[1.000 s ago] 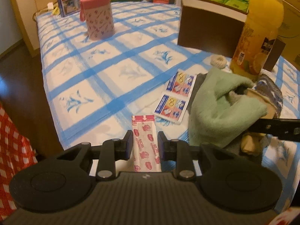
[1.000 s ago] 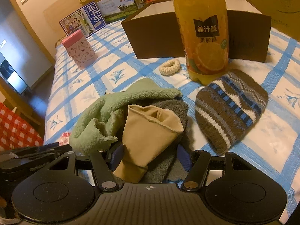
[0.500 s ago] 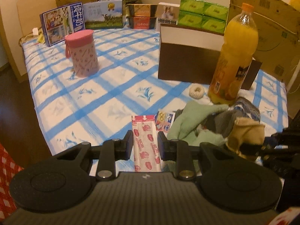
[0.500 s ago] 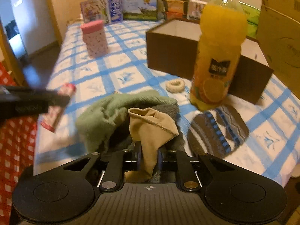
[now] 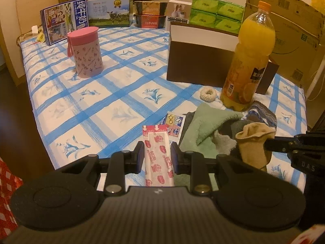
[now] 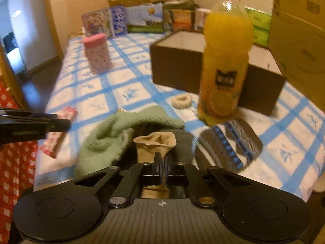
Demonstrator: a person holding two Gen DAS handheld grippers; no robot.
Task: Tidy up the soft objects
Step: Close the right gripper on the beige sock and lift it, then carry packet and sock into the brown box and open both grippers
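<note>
So the right gripper [image 6: 162, 167] has its jaws pinched tight on the tan sock [image 6: 155, 145], having just been closing over the last moment, and the sock's open cuff sticks up past the fingertips while the rest bunches down behind them. The left gripper [image 5: 158, 155] is only part-way open, clamped on a flat pink-and-white packet [image 5: 158, 158] (red printed pattern, upright between the pads). Right under the sock there's the soft pile on the blue-checked bedspread [image 5: 113, 105]: a green towel [image 5: 205, 130] draped over something grey, probably another towel, though the right wrist view is too blurry to be sure. The striped knit hat [image 6: 229, 148] lies just beside that pile, near the foot of the orange juice bottle [image 5: 248, 61]. A cream scrunchie [image 5: 207, 94] sits near the bottle, in front of the open brown box [image 5: 195, 65]. The pink lidded canister [image 5: 85, 51] stands well apart, further up the bed.
</note>
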